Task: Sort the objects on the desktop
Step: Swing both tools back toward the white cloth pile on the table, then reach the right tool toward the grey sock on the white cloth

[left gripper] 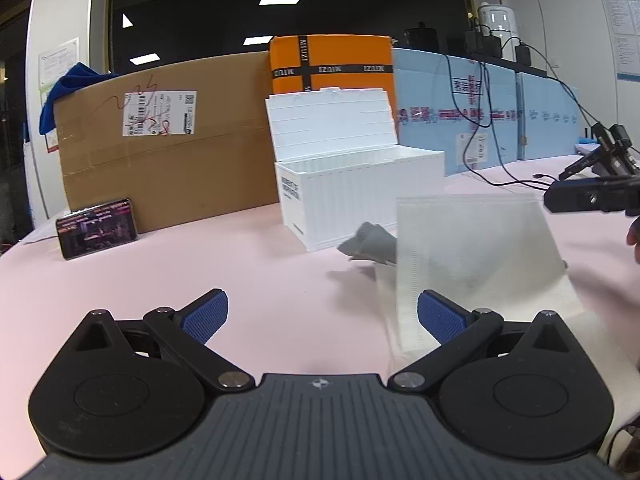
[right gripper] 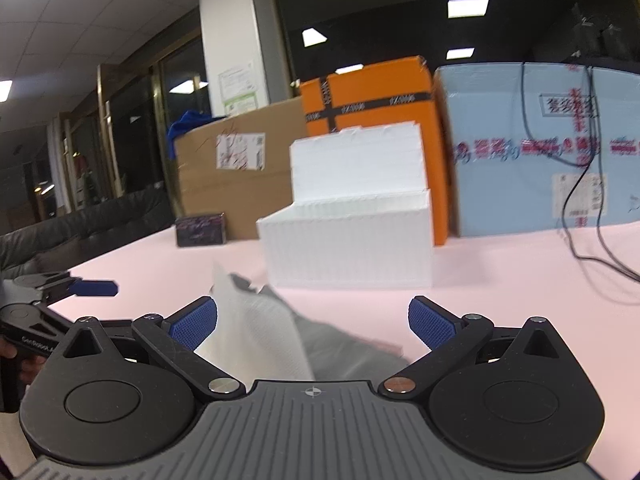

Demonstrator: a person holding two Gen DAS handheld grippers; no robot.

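While both grippers (left gripper: 322, 314) (right gripper: 312, 322) are held spread and empty, a translucent textured pouch (left gripper: 472, 256) is seen just ahead of the fingers, before a ribbed white box (left gripper: 360, 196).

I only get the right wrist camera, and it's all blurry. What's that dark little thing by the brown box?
Observer: It's a phone lying on its long side with the screen lit, leaning against the brown cardboard box.
Operator: Ooh. Is there any writing on the white box?
Observer: Yes, there are a few lines of dark print on its short end, the side your camera misses. They are too small for me to read.
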